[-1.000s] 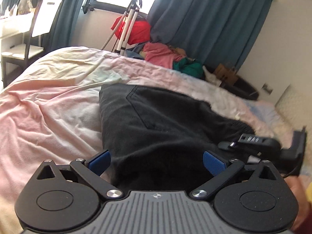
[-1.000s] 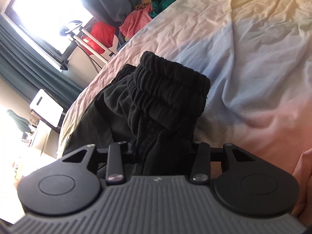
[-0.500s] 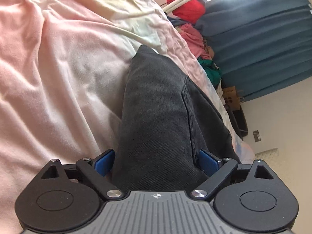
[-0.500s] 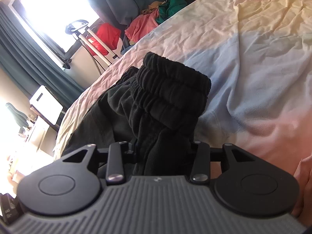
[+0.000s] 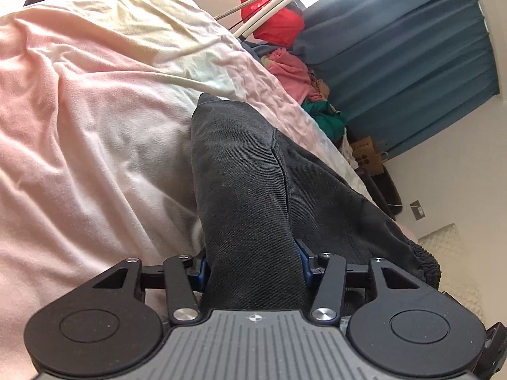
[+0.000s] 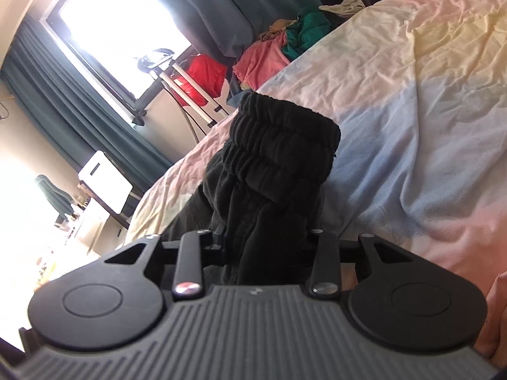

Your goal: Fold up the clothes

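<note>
While one black garment (image 5: pixel 247 190) lies on the bed (image 5: pixel 79 126), two hand-held grippers, left (image 5: pixel 253 266) and right (image 6: pixel 263 247), clench it.

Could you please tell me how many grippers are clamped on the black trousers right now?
2. The left gripper pinches a denim fold; the right gripper pinches the black trousers below their elastic waistband.

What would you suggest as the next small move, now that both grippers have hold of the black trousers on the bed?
Probably lift both ends together and carry the waistband end over toward the other. The left gripper is shut on the black trousers, the right gripper on their elastic waistband, and the cloth between them sags on the bedsheet, so it looks gripped for a fold.
</note>
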The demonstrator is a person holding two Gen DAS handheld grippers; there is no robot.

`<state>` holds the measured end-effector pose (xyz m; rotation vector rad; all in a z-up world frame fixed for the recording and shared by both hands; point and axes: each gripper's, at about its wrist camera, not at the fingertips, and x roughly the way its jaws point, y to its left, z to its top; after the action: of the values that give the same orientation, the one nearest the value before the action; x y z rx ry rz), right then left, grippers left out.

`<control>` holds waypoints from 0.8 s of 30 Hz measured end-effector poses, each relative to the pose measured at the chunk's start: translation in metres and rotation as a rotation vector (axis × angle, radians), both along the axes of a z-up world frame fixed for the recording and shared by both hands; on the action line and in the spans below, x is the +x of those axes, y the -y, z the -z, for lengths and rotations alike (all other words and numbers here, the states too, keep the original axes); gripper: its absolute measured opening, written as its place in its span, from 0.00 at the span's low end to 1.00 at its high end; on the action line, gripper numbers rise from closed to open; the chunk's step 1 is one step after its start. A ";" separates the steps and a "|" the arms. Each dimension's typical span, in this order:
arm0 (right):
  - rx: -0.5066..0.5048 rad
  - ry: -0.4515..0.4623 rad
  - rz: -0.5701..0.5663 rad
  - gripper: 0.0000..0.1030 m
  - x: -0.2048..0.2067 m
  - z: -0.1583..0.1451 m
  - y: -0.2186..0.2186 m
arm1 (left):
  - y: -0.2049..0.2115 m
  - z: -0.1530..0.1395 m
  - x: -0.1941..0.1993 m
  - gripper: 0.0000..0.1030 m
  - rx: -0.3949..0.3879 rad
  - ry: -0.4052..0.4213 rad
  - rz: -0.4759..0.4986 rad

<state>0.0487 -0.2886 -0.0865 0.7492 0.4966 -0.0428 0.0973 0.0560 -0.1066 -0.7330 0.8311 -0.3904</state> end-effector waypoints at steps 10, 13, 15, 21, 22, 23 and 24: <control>0.061 0.099 0.094 0.34 -0.004 -0.061 0.099 | 0.083 -0.098 0.026 0.43 0.014 0.057 0.084; 0.080 0.127 0.127 0.34 -0.006 -0.080 0.131 | 0.144 -0.122 0.060 0.43 0.015 0.063 0.151; 0.058 0.125 0.171 0.34 0.002 -0.091 0.168 | 0.191 -0.128 0.090 0.43 0.004 0.059 0.193; -0.021 0.068 0.309 0.34 0.050 -0.107 0.283 | 0.343 -0.121 0.187 0.43 -0.039 0.022 0.308; -0.036 0.048 0.328 0.34 0.060 -0.106 0.300 | 0.367 -0.117 0.203 0.43 -0.041 0.020 0.325; -0.044 0.026 0.345 0.34 0.070 -0.103 0.317 | 0.388 -0.110 0.218 0.43 -0.045 0.020 0.343; -0.053 0.004 0.362 0.34 0.080 -0.099 0.334 | 0.406 -0.102 0.232 0.43 -0.044 0.014 0.352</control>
<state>0.1289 -0.6222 0.0124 0.7799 0.3501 -0.3901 0.3289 -0.3499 -0.0050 -0.6234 0.9427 -0.7303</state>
